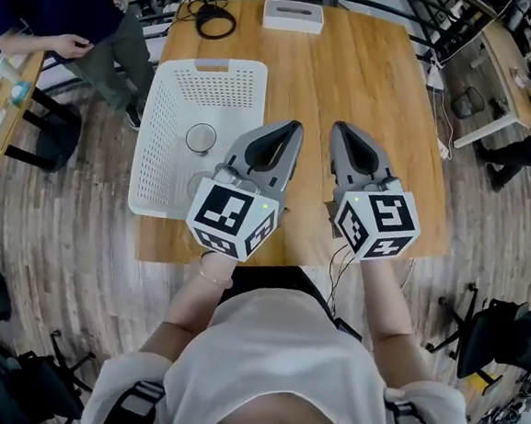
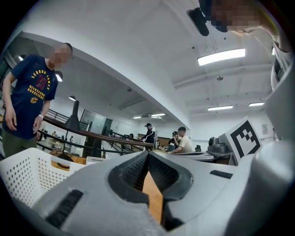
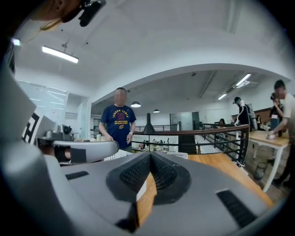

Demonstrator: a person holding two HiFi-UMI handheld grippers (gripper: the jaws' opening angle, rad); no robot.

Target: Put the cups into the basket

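Seeing a round, clear cup (image 1: pixel 201 138) inside the white, perforated plastic basket (image 1: pixel 158 142) on smooth wood, we hold left gripper (image 1: pixel 294 126) and right gripper (image 1: pixel 338 128) closed, empty.

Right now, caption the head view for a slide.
Left gripper and right gripper, both shut and empty, over the table beside a white basket holding a cup.

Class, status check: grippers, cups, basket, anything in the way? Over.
Left gripper and right gripper both shut, empty, side by side above table. Clear cup upright in white basket. Nothing seen in the way.
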